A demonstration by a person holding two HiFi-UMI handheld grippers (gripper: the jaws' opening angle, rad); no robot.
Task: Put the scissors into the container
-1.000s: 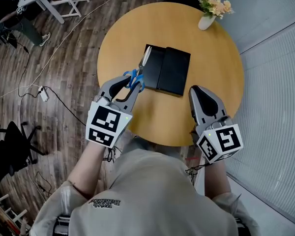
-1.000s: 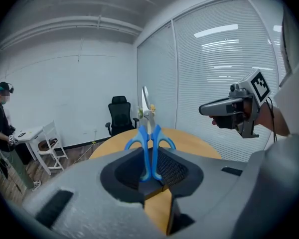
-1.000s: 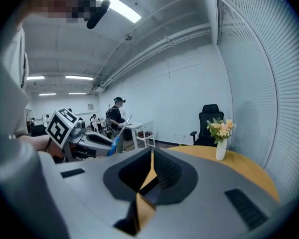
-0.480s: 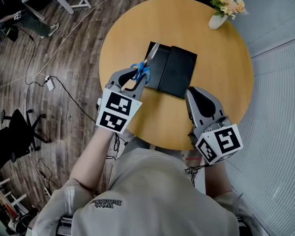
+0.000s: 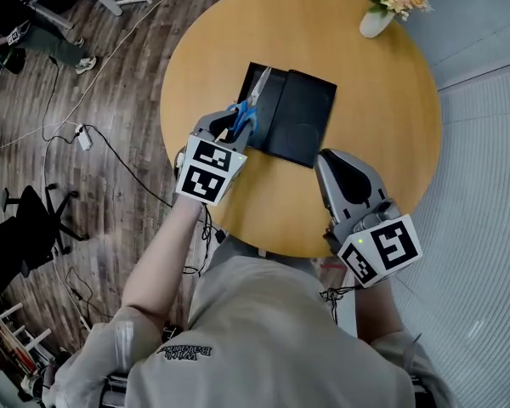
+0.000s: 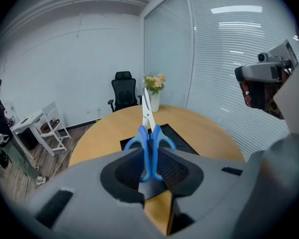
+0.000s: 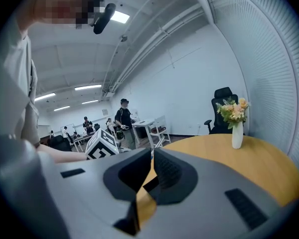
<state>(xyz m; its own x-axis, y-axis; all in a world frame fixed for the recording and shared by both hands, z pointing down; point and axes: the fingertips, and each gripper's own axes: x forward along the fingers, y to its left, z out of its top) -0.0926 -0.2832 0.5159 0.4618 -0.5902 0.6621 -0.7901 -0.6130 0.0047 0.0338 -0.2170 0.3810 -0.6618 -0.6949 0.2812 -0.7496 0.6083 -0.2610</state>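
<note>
Blue-handled scissors (image 5: 245, 116) are clamped by their handles in my left gripper (image 5: 231, 124), which is shut on them. Their steel blades point away from me over the left half of the black container (image 5: 304, 119), a flat open box on the round wooden table (image 5: 374, 134). In the left gripper view the scissors (image 6: 149, 133) stand upright between the jaws, and the container (image 6: 182, 139) lies just beyond. My right gripper (image 5: 333, 163) hovers near the container's front right corner, shut and holding nothing. In the right gripper view that gripper (image 7: 152, 171) shows its jaws closed together.
A white vase of flowers (image 5: 379, 14) stands at the table's far right edge. Cables and a power strip (image 5: 83, 136) lie on the wood floor to the left, near a black chair (image 5: 25, 236). Several people stand in the background (image 7: 123, 117).
My left gripper has carried the scissors forward and to the right, so the blades now lie over the container's left half. The right gripper has hardly moved.
</note>
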